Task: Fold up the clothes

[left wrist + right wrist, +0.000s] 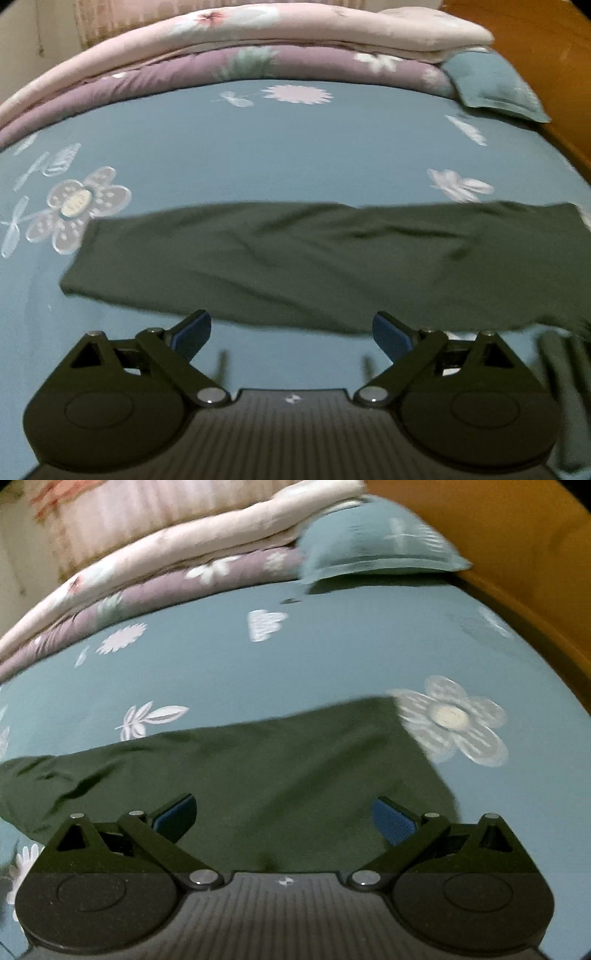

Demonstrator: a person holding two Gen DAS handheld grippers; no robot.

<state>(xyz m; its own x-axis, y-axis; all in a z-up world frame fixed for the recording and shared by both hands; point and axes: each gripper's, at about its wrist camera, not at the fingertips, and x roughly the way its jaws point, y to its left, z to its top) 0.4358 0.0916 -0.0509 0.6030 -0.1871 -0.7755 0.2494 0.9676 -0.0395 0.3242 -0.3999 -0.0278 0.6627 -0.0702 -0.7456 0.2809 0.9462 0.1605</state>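
Observation:
A dark green garment (314,258) lies flat as a long band across the teal flowered bedsheet (258,155). In the left wrist view my left gripper (291,328) stands open just short of the garment's near edge, with nothing between its blue pads. The right wrist view shows the garment's right end (277,775) reaching under the gripper body. My right gripper (282,816) hovers open over that cloth, its blue pads wide apart and holding nothing.
Folded pink and purple flowered quilts (258,48) are stacked along the far side of the bed. A teal pillow (373,546) lies at the far right corner, beside the orange wooden bed frame (517,554). Bare sheet (258,664) lies between garment and quilts.

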